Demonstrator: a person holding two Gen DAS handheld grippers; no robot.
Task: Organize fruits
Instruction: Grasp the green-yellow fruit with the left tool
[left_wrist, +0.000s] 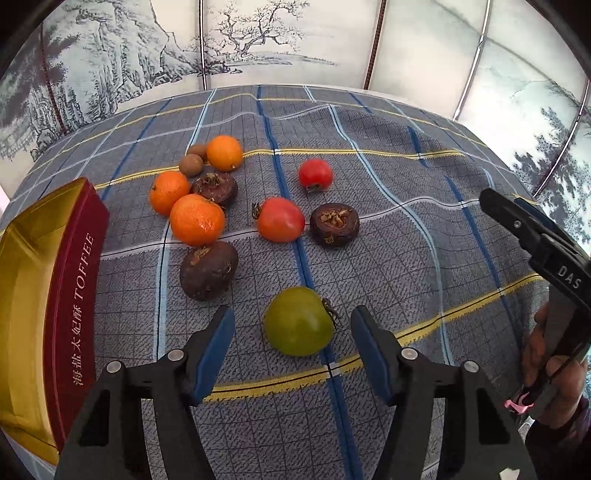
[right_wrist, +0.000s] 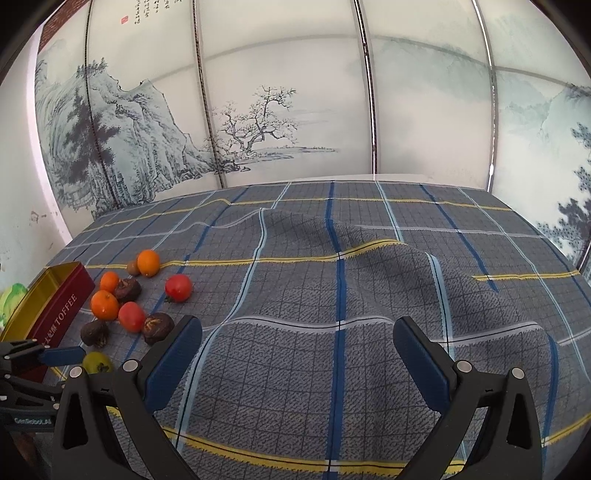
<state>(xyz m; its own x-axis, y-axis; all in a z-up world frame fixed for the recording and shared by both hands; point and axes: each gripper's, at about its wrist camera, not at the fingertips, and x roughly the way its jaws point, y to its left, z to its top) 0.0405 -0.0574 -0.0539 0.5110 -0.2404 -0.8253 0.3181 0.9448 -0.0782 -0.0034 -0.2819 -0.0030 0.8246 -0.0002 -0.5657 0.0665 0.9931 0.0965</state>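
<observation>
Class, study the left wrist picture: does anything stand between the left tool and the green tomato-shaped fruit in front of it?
Nothing visible does. The green tomato-shaped fruit lies on the checked blue-grey cloth, just ahead of the left tool, whose jaws stand apart either side of it without touching. The nearest other fruit, a dark brown round one, sits off to the left.

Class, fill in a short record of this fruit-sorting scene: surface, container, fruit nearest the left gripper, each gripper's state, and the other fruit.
surface: plaid cloth
container: open red toffee tin, at the cloth's left edge
nearest fruit: green tomato, between the left gripper's fingers, untouched
left gripper: open
right gripper: open, over bare cloth
other fruit: three oranges, two red tomatoes, dark brown fruits
</observation>
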